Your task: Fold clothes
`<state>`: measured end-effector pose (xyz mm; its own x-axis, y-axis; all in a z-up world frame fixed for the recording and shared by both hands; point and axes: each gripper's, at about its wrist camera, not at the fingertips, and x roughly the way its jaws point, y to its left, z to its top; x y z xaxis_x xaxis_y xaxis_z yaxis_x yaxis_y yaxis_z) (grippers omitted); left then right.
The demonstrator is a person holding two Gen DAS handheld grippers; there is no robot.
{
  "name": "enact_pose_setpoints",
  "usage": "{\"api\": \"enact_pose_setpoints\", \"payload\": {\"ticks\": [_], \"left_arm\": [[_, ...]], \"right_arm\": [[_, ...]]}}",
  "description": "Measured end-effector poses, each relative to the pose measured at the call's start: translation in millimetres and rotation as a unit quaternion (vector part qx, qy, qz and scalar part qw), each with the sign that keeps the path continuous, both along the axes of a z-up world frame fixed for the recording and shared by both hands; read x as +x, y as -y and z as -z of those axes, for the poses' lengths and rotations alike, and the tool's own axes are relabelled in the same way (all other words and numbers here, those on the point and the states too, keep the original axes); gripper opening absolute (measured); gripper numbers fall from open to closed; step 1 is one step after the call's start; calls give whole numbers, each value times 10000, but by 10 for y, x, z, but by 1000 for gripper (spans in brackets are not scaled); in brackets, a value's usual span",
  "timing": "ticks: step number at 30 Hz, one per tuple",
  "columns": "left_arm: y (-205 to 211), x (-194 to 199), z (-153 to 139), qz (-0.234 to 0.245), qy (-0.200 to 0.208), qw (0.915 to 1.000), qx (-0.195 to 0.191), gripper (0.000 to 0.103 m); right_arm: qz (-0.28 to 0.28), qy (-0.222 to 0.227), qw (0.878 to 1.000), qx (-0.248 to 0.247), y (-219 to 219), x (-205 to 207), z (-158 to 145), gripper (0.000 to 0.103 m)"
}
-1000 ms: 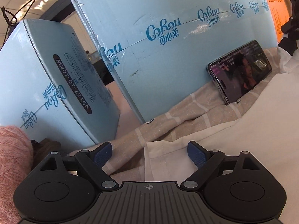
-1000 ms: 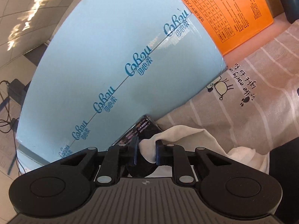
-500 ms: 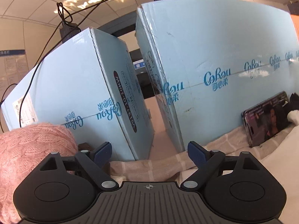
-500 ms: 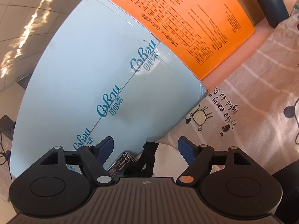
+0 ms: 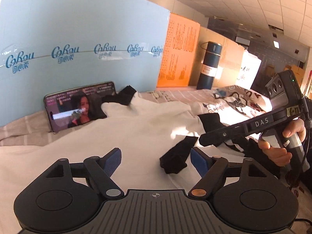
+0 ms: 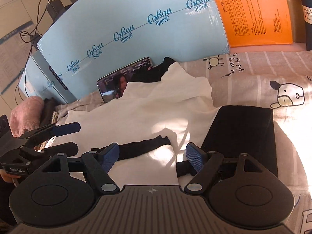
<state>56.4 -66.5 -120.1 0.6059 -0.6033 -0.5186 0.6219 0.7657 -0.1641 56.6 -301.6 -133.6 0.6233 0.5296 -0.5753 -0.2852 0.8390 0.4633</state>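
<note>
A white garment with black trim (image 5: pixel 126 128) lies spread on the bed and also shows in the right wrist view (image 6: pixel 156 105). A black cuff (image 5: pixel 178 156) lies on it near my left gripper (image 5: pixel 156 159), which is open and empty just above the cloth. My right gripper (image 6: pixel 152 155) is open and empty over the garment's near edge, by a black trim strip (image 6: pixel 144 145). A folded black piece (image 6: pixel 241 130) lies to its right. The right gripper shows from the side in the left wrist view (image 5: pixel 243 128). The left gripper shows at the left of the right wrist view (image 6: pixel 66 136).
A phone (image 5: pixel 78 105) leans on a light blue box (image 5: pixel 78 39) at the back. An orange box (image 5: pixel 179 52) and a dark blue flask (image 5: pixel 209 66) stand behind the bed. A printed grey sheet (image 6: pixel 253 74) covers the bed. A pink knit item (image 6: pixel 25 115) lies at the left.
My right gripper let go of the white cloth and opened, then pulled back. My left gripper swung right and back from the boxes; it stayed open.
</note>
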Motion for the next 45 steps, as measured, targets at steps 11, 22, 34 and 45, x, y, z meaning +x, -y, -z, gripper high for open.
{"api": "enact_pose_setpoints", "payload": {"ticks": [11, 22, 34, 45], "left_arm": [[136, -52, 164, 529, -106, 9985, -91, 22], [-133, -1148, -316, 1079, 1064, 9869, -552, 13], [-141, -2203, 86, 1782, 677, 9816, 31, 13], [-554, -2378, 65, 1235, 731, 9865, -787, 46]], "right_arm": [[-583, 273, 9978, 131, -119, -64, 100, 19], [-1019, 1612, 9757, 1076, -61, -1272, -513, 14], [-1647, 1313, 9744, 780, -132, -2368, -243, 14], [-2027, 926, 9673, 1210, -101, -2818, 17, 55]]}}
